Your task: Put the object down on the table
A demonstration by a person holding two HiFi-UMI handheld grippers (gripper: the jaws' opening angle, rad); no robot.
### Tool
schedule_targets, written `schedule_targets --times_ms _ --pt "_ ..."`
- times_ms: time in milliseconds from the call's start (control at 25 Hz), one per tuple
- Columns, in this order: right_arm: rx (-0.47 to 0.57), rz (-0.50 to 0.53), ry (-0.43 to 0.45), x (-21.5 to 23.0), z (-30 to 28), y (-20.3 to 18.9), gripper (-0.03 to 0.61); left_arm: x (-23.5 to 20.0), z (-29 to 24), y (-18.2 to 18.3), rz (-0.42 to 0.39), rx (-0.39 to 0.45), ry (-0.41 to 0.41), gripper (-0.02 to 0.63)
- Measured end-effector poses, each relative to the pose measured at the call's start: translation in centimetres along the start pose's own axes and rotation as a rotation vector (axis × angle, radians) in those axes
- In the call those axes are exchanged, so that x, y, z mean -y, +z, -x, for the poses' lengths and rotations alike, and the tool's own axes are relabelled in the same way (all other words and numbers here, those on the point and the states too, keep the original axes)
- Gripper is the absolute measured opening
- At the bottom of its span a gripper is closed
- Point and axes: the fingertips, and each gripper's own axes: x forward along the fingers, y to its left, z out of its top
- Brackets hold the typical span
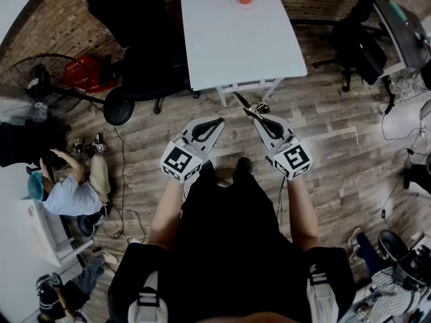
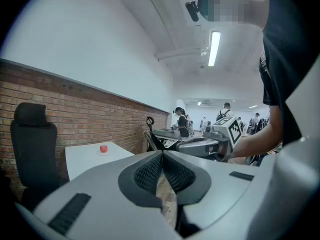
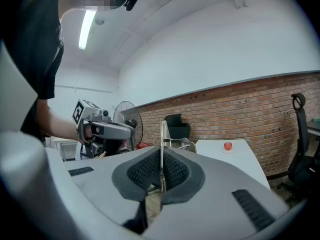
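The right claw (image 3: 161,160) is clamped on a thin metal tool (image 1: 242,103), held over the floor just short of the table's (image 1: 229,46) near edge. The left claw (image 2: 162,156) is closed and empty, to its left.

I can read no words, numbers or brand names anywhere in my three feeds. The only sign-like marks are the black-and-white square patterns on the two cubes. In the head view, one sits just left of centre on the left marker cube (image 1: 179,161) of the left gripper (image 1: 217,122), and one just right of centre on the right marker cube (image 1: 293,159) of the right gripper (image 1: 256,117). They are blocky code patterns, not letters. Each gripper view also catches the other cube's pattern at mid-height.
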Motion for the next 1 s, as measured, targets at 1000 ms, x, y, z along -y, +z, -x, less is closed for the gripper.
schedule_targets --times_ms 1000 --pt "0.017 -0.012 -0.239 -21.2 -3.3 -0.1 -0.002 -2.1 24.7 -5.4 0.051 0.047 -0.080 0.021"
